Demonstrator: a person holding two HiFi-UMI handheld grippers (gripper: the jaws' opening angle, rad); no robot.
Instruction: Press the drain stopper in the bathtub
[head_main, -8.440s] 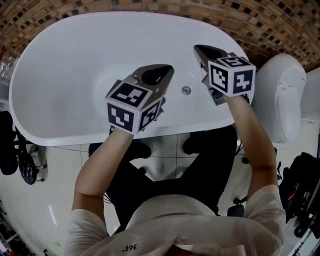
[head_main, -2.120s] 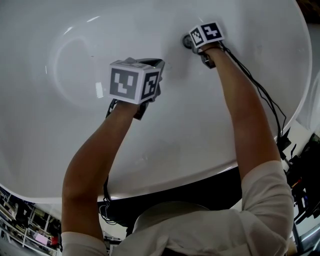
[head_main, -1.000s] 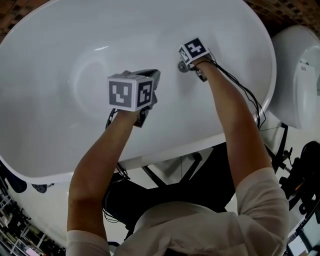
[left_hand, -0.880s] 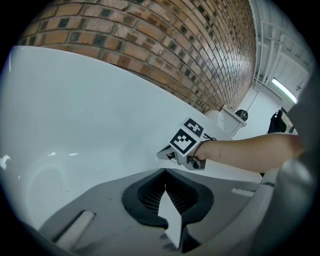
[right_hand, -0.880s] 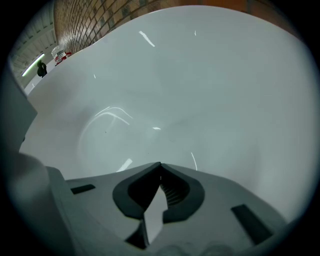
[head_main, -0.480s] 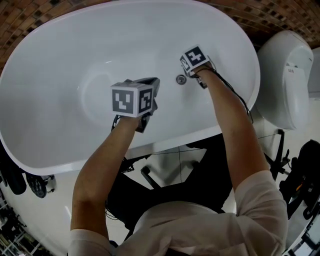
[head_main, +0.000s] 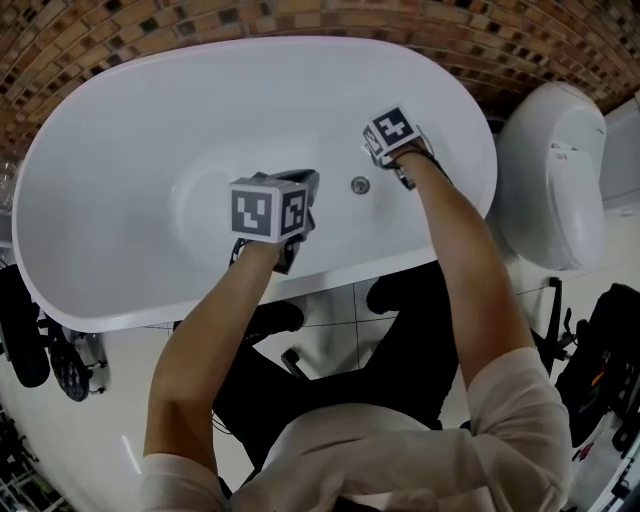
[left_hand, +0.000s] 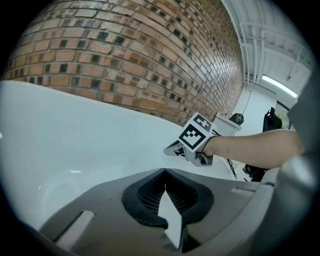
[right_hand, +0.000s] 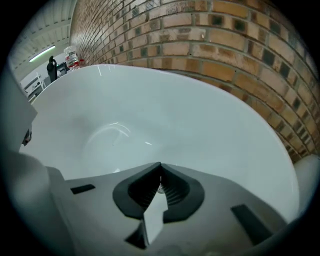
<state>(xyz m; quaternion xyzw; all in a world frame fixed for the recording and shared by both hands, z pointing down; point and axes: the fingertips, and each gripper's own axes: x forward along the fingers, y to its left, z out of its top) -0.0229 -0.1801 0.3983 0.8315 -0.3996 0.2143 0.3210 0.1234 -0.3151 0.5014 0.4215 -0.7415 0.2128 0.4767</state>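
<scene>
The round metal drain stopper (head_main: 360, 184) sits in the floor of the white bathtub (head_main: 120, 150). My right gripper (head_main: 376, 146) hovers just up and right of the stopper, apart from it, with its jaws shut and empty; its marker cube hides most of them in the head view. My left gripper (head_main: 306, 182) is held over the tub floor to the stopper's left, also shut on nothing. In the left gripper view the jaw tips (left_hand: 165, 171) meet, and the right gripper (left_hand: 172, 149) shows beyond them. In the right gripper view the jaw tips (right_hand: 160, 165) meet over the tub's basin (right_hand: 150, 115).
A brick wall (head_main: 300, 15) runs behind the tub. A white toilet (head_main: 550, 180) stands close to the tub's right end. The tub's near rim (head_main: 330, 270) lies between the person and the grippers. Dark gear sits on the floor at left (head_main: 20, 330) and right (head_main: 610, 340).
The right gripper has come off the drain stopper and risen to its upper right. The head has pulled back, so the whole tub shows. The left gripper has kept its place.
</scene>
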